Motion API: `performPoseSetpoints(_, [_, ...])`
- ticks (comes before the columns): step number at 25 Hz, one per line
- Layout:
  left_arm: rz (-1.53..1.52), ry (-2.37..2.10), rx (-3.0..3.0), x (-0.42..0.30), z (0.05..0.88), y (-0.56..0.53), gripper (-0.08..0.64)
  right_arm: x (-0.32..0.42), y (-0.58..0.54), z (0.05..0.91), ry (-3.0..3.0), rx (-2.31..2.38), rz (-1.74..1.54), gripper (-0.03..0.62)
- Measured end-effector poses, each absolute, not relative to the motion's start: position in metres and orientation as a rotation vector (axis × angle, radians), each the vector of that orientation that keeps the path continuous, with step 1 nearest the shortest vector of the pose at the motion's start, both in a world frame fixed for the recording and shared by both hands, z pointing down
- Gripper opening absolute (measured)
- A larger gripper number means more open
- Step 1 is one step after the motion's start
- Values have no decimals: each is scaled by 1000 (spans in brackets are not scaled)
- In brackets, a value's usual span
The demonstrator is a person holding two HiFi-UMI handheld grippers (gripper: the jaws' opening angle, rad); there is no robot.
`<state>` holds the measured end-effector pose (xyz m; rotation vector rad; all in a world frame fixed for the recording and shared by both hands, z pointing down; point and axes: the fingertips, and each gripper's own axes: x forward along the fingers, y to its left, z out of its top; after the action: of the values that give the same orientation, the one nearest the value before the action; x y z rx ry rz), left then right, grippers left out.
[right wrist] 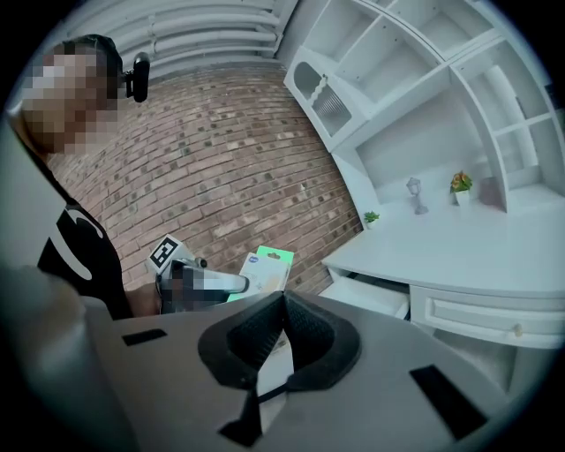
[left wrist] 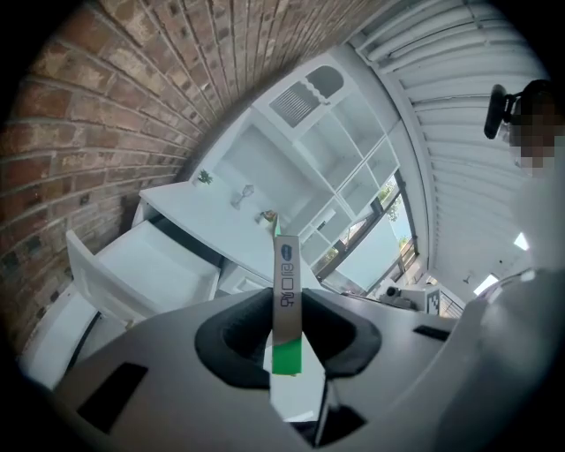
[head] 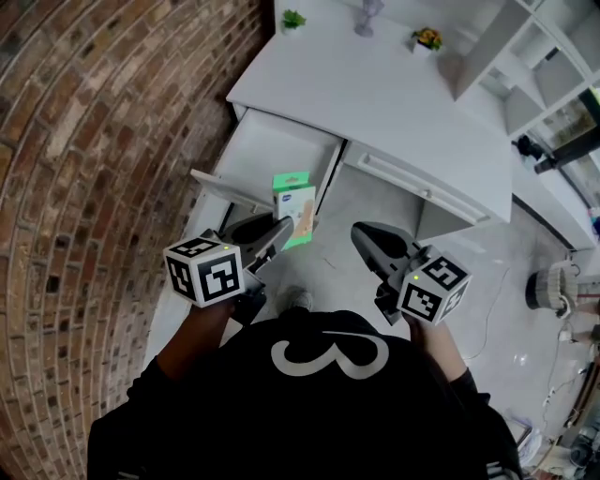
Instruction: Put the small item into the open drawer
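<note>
The small item is a flat green-and-white box (head: 295, 207), and my left gripper (head: 284, 231) is shut on its lower end, holding it upright. In the left gripper view the box (left wrist: 285, 284) is seen edge-on, pinched between the two dark pads. It hangs in front of the open white drawer (head: 270, 153), just off the drawer's right front corner; the drawer (left wrist: 144, 268) lies ahead and to the left. My right gripper (head: 373, 244) hangs to the right, shut with nothing in it. Its own view shows the box (right wrist: 267, 268) and the drawer (right wrist: 372, 297).
A brick wall (head: 84, 141) runs close along the left. The white desk top (head: 394, 103) carries two small potted plants (head: 293, 19) and a vase (head: 367, 17). A second, closed drawer (head: 412, 183) sits to the right. White shelves (head: 539, 66) stand at the back right.
</note>
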<state>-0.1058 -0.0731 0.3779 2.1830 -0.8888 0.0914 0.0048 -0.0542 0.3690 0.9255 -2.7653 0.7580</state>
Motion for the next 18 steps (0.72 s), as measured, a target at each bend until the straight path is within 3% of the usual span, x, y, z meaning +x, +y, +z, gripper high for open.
performPoseSetpoints(18, [251,-990,2211,-116,394,-133,95,-1,-109,369,-2807,849,755,9])
